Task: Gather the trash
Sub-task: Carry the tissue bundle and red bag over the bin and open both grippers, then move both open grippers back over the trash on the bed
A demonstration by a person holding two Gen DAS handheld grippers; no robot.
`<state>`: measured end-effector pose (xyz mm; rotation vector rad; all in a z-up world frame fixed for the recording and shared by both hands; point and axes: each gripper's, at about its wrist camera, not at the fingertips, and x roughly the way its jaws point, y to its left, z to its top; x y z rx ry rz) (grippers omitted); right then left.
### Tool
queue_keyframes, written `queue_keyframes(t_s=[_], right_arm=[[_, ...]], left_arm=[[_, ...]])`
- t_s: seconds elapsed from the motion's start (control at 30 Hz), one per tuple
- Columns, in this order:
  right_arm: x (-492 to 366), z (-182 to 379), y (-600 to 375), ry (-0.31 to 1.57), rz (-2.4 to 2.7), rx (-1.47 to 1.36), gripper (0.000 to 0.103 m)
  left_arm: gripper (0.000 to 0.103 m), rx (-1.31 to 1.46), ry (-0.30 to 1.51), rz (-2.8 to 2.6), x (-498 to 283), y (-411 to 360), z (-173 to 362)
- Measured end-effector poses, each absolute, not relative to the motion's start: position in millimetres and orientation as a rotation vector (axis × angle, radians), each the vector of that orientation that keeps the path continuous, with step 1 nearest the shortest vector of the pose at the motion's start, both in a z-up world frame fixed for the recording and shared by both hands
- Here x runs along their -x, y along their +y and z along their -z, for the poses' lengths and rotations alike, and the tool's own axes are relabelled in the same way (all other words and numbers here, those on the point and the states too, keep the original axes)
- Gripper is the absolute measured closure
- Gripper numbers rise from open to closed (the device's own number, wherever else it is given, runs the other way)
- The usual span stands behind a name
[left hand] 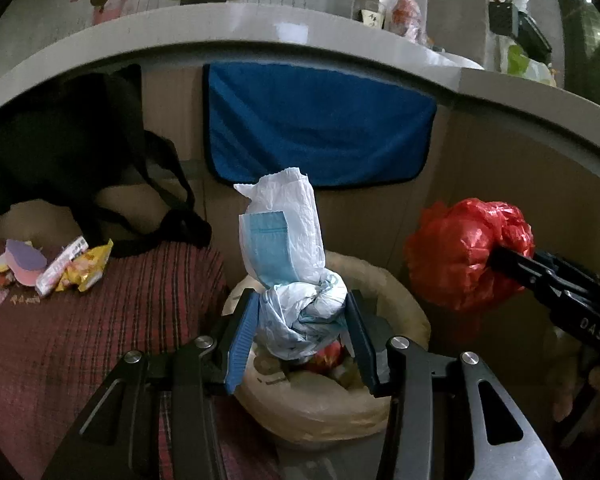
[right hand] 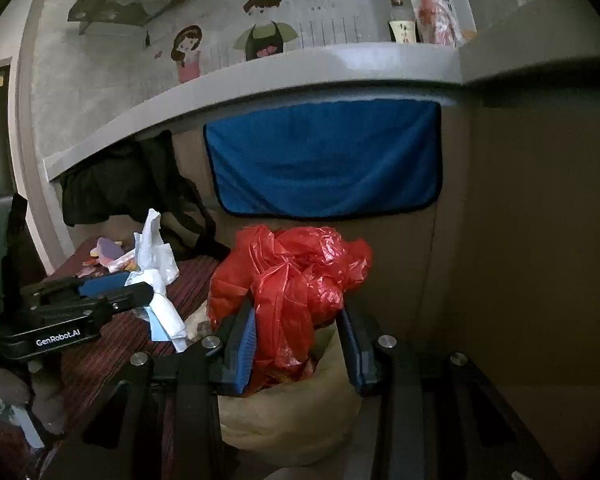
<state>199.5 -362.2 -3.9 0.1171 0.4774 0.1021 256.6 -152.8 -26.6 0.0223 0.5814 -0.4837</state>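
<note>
Your left gripper [left hand: 302,312] is pinching a crumpled white bag [left hand: 288,248] with a pale blue strip on it; both blue pads press into the bundle's knotted lower part, and the loose top stands up above the fingers. The bundle hangs directly over the open mouth of the trash bin [left hand: 404,300], which is lined with a cream plastic bag and already has scraps inside.

Your right gripper [right hand: 298,328] is clamped on a crumpled red plastic bag [right hand: 288,268], its pads squeezing the bag from both sides. In the right wrist view the red bag sits above the bin's rim [right hand: 328,344]; in the left wrist view it hangs just beside the bin, to the right of the white bundle and apart from it.

The bin stands against the right edge of a seat covered in dark red striped cloth [left hand: 100,320]. Near that cloth's far left corner lies a small heap of litter: a yellow wrapper [left hand: 88,268], a white packet [left hand: 62,266] touching it, and a purple and pink foam piece [left hand: 24,266] just beside. Behind the bin a blue cloth [left hand: 320,128] hangs flat under the grey ledge [left hand: 220,28], and a black bag [left hand: 60,140] slumps at the cloth's far edge.
</note>
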Motion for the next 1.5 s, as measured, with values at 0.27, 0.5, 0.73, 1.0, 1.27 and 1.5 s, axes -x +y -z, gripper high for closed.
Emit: queue_keyframes(t_s=[0.27,0.5,0.73,1.0,1.27,1.5], right_arm=[[-220,18,-360,0.511,-0.122,-0.158,0.069],[-239,30,-363,0.524,-0.168,-0.238,0.055],[-251,47,-365,0.59,-0.15,-0.286,0.046],[-237,25,-348,0.555,-0.129,-0.226,0.046],[-225,-3,-300,0.501,-0.206,-0.171,0.046],[-237,-12,-233,0.502,-0.332,-0.137,0.046]], left_arm=[[0.057,-0.002,0.613,0.47,-271,-152,38],[0.057,0.062,0.665,0.571,-291,-151,49],[0.049,0.156,0.725,0.571,-310,-128,56],[0.047,0.209,0.7,0.583,-299,-104,36],[0.047,0.185,0.574,0.442,-274,-25,-5],[0.047,0.204,0.484,0.272,-261,71,-25]])
